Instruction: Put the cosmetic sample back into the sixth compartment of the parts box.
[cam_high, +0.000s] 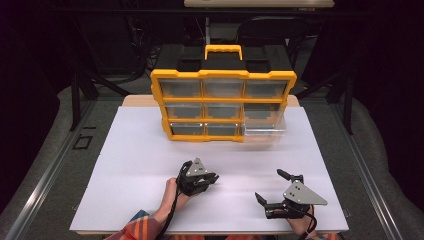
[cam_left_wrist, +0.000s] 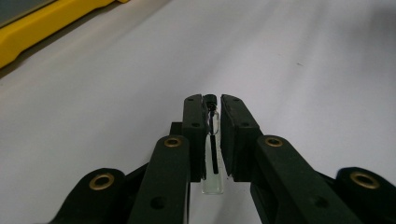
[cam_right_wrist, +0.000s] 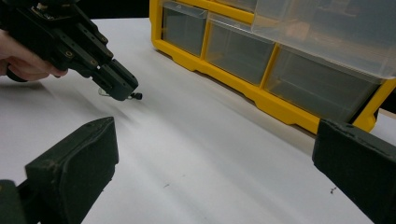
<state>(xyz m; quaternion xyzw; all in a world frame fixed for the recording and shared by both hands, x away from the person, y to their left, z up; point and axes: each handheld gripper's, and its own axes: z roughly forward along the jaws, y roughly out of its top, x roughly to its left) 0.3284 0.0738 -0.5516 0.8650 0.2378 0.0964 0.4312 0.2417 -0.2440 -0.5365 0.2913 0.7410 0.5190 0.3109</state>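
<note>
Organizer (cam_high: 223, 105) stands behind both tongs on table (cam_high: 125, 150).

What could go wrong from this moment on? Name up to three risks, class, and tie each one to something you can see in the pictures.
1. The left gripper pinches a small clear vial between its pads; the thin glass-like tube might slip or crack if squeezed harder.
2. One clear drawer juts out of the yellow organizer at bottom right; a passing gripper could knock it.
3. The right gripper stands wide open near the table's front edge, so it could snag its cable.
</note>
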